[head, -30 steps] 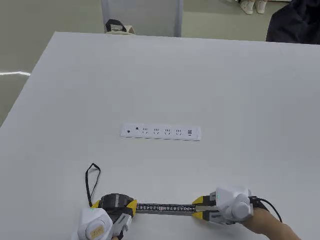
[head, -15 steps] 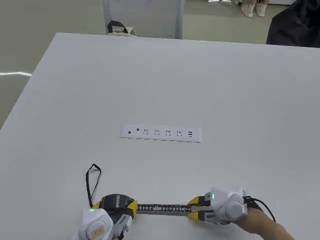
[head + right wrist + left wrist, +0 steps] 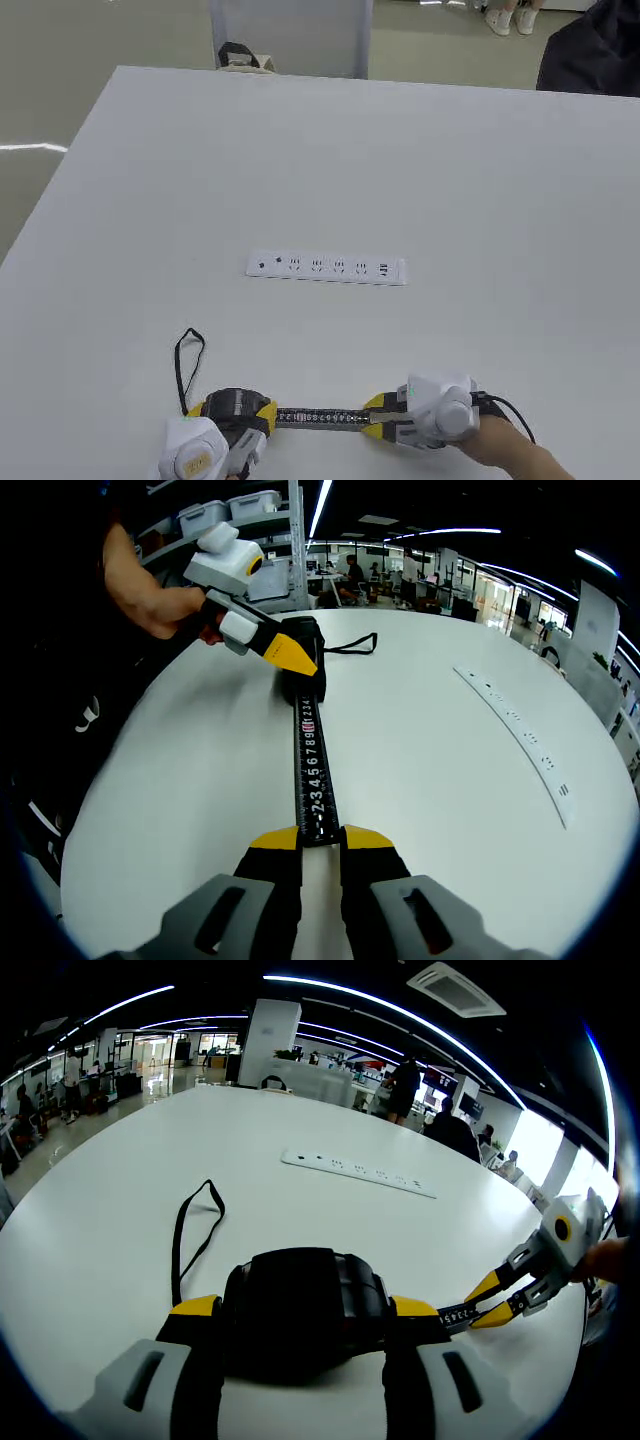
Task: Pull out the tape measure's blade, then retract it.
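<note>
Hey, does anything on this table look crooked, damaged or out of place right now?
Nothing stands out. The blade runs straight and unkinked from the tape measure in the left gripper to the right gripper, and the power strip lies flat on the table.

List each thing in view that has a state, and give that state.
tape measure case, resting on the table
blade, partly pulled out, lying straight
strap, slack on the table
power strip, nothing plugged in
left gripper, shut on the tape measure case
right gripper, shut on the blade's end
</note>
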Demonstrator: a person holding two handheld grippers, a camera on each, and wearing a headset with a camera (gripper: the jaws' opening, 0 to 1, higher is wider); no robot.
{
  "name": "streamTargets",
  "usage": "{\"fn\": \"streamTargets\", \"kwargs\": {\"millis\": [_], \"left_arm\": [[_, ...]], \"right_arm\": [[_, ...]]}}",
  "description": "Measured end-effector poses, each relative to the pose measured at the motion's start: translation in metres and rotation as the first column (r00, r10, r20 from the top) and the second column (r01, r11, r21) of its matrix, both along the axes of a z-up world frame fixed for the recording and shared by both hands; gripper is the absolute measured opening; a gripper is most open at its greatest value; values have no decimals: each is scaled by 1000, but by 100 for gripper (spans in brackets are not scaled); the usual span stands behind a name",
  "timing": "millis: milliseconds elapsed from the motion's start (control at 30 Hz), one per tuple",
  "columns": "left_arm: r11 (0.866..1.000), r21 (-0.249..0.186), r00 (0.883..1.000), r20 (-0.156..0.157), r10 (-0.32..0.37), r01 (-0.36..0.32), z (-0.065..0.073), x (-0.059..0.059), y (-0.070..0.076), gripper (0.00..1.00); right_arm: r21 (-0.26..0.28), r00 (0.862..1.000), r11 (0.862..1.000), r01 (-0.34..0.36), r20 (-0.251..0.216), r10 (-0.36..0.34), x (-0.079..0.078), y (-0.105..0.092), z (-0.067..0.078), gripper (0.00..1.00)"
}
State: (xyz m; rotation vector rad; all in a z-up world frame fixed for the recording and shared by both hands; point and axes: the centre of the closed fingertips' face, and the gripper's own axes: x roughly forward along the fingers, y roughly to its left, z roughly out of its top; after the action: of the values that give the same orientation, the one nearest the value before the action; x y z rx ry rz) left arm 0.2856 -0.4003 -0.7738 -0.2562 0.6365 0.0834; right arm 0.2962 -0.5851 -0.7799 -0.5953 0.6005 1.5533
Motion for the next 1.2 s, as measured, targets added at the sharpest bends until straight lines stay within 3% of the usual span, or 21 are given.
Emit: {"fn": "streamTargets", "kwargs": {"millis": [433,1200], "left_arm": [[1000,-3,1000,0,-4,4,8,0,-2,61],[1000,-10,1000,-2,-7,7,8,-1,-1,61]], "right_arm": [[4,1000,1000,-6,0,6,-1,14,-1,12],[16,1000,999,-28,3,27,-7,51,-3,12]]}}
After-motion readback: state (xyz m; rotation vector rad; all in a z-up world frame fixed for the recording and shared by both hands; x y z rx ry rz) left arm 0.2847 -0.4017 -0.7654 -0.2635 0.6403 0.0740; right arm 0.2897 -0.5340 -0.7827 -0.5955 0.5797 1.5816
